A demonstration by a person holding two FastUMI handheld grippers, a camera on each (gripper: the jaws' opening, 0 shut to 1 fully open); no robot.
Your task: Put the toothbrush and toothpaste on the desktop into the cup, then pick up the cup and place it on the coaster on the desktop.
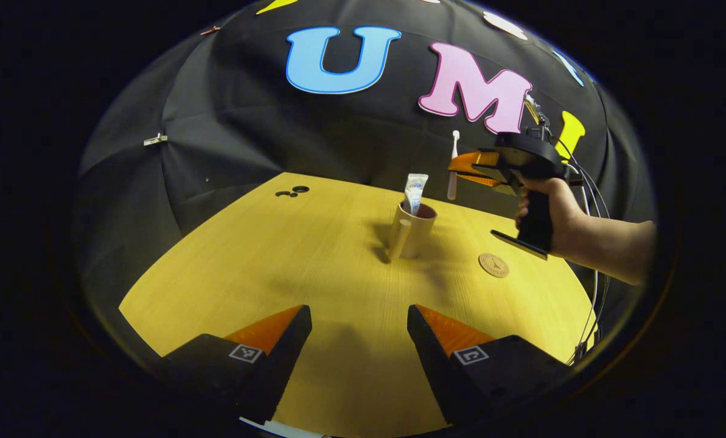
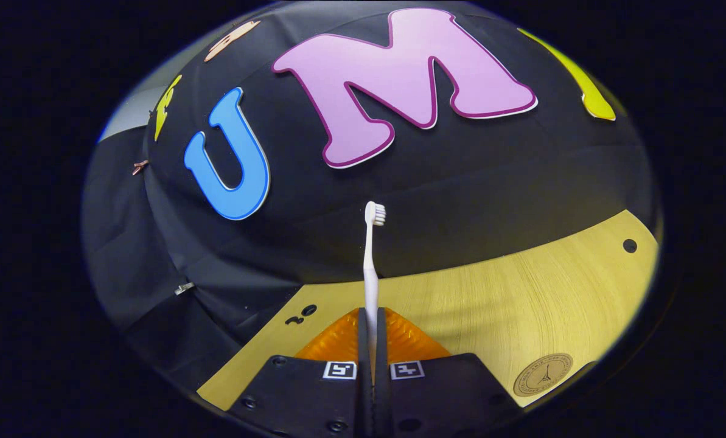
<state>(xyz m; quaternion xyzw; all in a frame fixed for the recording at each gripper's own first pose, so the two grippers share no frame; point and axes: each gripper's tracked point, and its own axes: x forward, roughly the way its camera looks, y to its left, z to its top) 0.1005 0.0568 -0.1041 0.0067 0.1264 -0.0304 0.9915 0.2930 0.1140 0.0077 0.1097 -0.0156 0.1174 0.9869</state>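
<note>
- My right tool [image 2: 372, 340] pinches the white plastic toothbrush [image 2: 372, 267] upright, above and beside the tan cup [image 1: 412, 231].
- Left tool [image 1: 359, 340] gapes wide, empty.
- I'd centre the handle over the rim, beside the white toothpaste tube [image 1: 415, 193], then lower it before letting go.

The table [image 1: 314, 255] is yellow wood-grain; the cup [image 1: 412, 234] tan; the toothbrush [image 2: 371, 267] white; the coaster [image 1: 493, 265] brown, stamped.

A: What does the right gripper [image 2: 372, 328] have?
B: Its fingers [image 2: 399, 340] are pressed together on the handle of a white toothbrush [image 2: 371, 267], which stands upright, bristles at the top facing right.
A: And below?
B: The wooden table [image 2: 521, 292], with a round coaster [image 2: 543, 375] lying at the lower right.
</note>
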